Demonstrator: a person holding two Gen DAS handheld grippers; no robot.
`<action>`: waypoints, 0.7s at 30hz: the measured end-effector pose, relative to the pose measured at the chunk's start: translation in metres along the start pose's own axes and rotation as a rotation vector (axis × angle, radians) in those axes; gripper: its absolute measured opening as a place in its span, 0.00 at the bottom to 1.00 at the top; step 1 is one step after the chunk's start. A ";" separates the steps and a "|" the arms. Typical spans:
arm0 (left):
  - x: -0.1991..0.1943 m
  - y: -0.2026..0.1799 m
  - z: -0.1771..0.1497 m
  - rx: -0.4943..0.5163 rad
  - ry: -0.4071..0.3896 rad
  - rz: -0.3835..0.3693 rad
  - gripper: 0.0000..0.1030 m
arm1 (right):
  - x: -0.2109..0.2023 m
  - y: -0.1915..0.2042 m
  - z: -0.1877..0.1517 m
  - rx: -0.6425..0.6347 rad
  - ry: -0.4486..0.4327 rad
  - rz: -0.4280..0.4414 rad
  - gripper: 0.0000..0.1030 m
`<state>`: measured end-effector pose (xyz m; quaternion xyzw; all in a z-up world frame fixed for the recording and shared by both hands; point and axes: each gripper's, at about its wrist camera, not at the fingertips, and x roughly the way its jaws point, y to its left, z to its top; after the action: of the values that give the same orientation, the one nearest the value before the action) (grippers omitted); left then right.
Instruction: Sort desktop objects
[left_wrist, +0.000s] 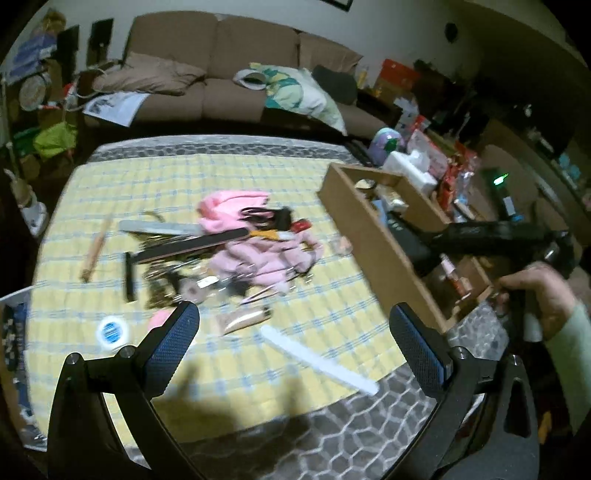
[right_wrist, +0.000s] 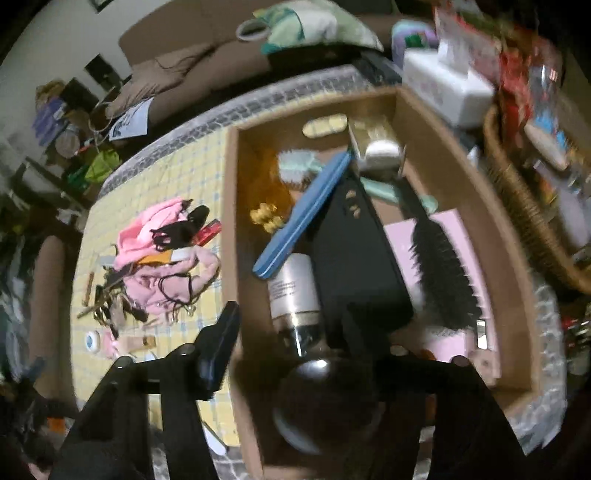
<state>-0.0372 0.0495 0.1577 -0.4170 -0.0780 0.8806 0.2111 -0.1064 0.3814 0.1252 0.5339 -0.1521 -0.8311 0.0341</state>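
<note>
My left gripper is open and empty, low over the yellow checked cloth. Beyond it lies a pile: pink fabric, a dark nail file, a white nail file, a wooden stick, a round white tin. My right gripper hovers over the cardboard box, jaws spread; only its left finger shows, and a dark round object lies blurred close below the camera. In the box lie a blue nail file, a black case, a black brush and a bottle.
The box stands at the cloth's right edge. Behind it are a tissue box and a wicker basket of clutter. A brown sofa runs along the far side. The patterned table border is near me.
</note>
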 end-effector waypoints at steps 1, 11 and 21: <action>0.005 -0.003 0.004 0.000 0.003 -0.017 1.00 | 0.008 -0.008 0.003 0.043 0.009 0.043 0.56; 0.071 -0.060 0.049 0.048 0.033 -0.091 1.00 | 0.048 -0.029 0.035 0.166 0.032 0.195 0.47; 0.120 -0.088 0.059 0.077 0.078 -0.104 1.00 | 0.079 -0.023 0.048 0.121 0.089 0.206 0.28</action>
<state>-0.1232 0.1832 0.1390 -0.4378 -0.0575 0.8540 0.2752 -0.1812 0.3960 0.0679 0.5530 -0.2542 -0.7879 0.0939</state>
